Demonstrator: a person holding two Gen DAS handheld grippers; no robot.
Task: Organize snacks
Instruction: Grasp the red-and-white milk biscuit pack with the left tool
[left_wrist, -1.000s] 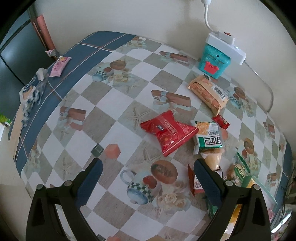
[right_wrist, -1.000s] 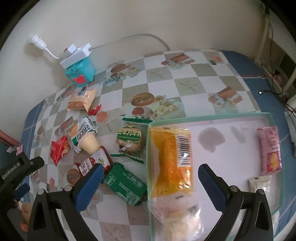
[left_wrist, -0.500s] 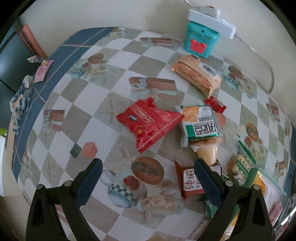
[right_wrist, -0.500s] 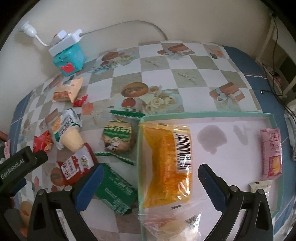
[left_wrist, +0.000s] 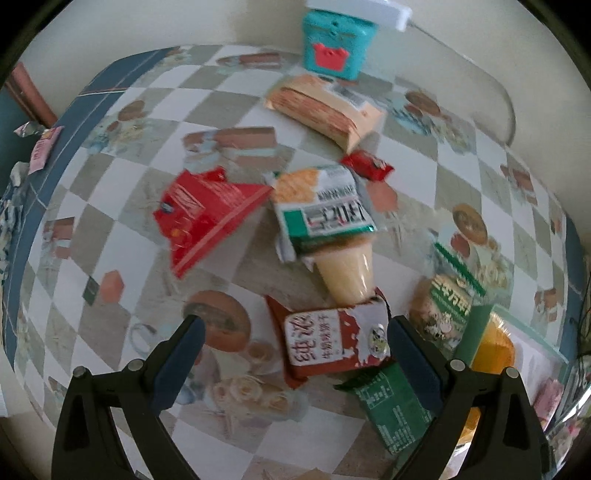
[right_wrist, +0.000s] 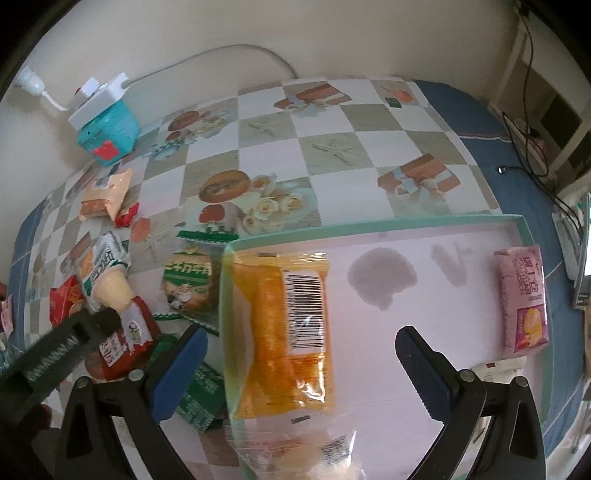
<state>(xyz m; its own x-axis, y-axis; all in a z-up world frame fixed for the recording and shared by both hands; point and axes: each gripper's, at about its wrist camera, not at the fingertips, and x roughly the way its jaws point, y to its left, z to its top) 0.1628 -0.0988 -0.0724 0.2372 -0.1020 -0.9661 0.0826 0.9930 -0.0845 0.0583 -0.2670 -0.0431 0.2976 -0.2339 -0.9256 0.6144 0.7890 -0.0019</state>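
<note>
The left gripper (left_wrist: 293, 349) is spread wide and holds nothing; a red-and-white packet (left_wrist: 332, 341) lies between its fingers at lower centre, long axis running left to right, tilted slightly. The right gripper (right_wrist: 301, 356) is also wide open and empty above the tray (right_wrist: 369, 223), where an orange packet (right_wrist: 284, 332) lies lengthwise top to bottom.

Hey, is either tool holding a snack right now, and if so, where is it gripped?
Nothing is held. The left tool and the right tool are both open, with no snack pinched between their fingers.
</note>
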